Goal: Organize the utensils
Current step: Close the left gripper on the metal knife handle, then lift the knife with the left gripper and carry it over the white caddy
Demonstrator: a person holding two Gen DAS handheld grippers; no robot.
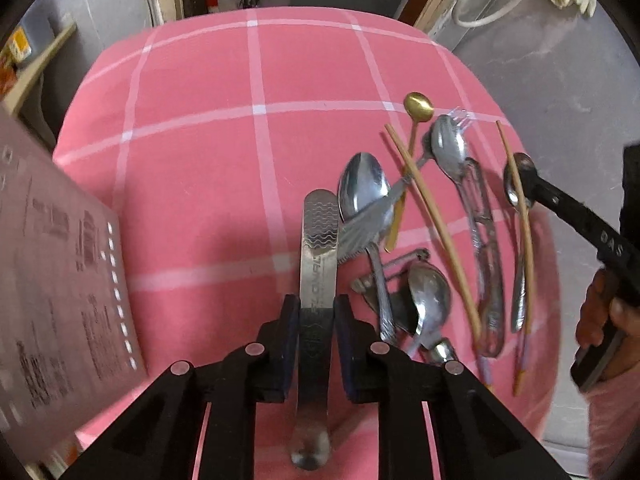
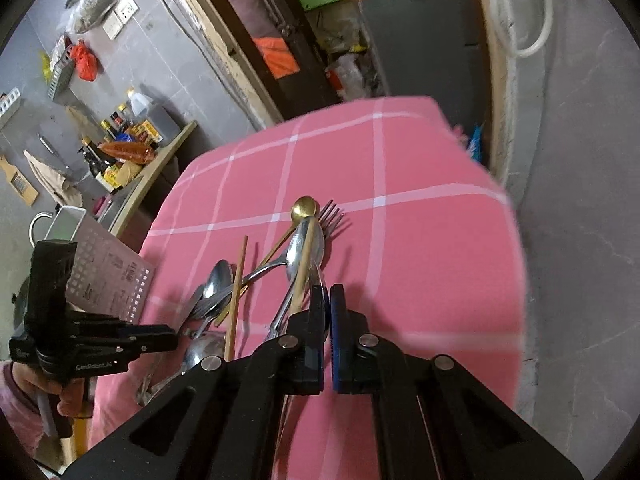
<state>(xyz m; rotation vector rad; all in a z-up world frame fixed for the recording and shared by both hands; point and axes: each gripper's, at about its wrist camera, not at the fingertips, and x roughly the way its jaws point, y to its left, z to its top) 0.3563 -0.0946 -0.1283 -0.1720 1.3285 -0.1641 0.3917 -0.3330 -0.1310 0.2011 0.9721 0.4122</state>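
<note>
The butter knife (image 1: pixel 318 256) sits clamped between the left gripper (image 1: pixel 317 320)'s narrowed jaws, above the pink cloth (image 1: pixel 200 140). The right gripper (image 2: pixel 329 312) is pinched shut on a small spoon (image 1: pixel 518 184) (bowl only just visible). Most utensils (image 1: pixel 420 240) lie loose, well apart from the perforated holder (image 1: pixel 60 280); sorting looks barely begun.

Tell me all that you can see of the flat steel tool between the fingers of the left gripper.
The flat steel tool is a long, narrow metal strip, shiny, with a wavy pattern stamped near its rounded far end and faint lettering in the middle. Its near end widens into a rounded tip below the gripper. It passes lengthwise between the left gripper, whose dark pads sit at both its edges. It points away over the pink checked cloth, with its right edge next to a large spoon in the pile.
</note>
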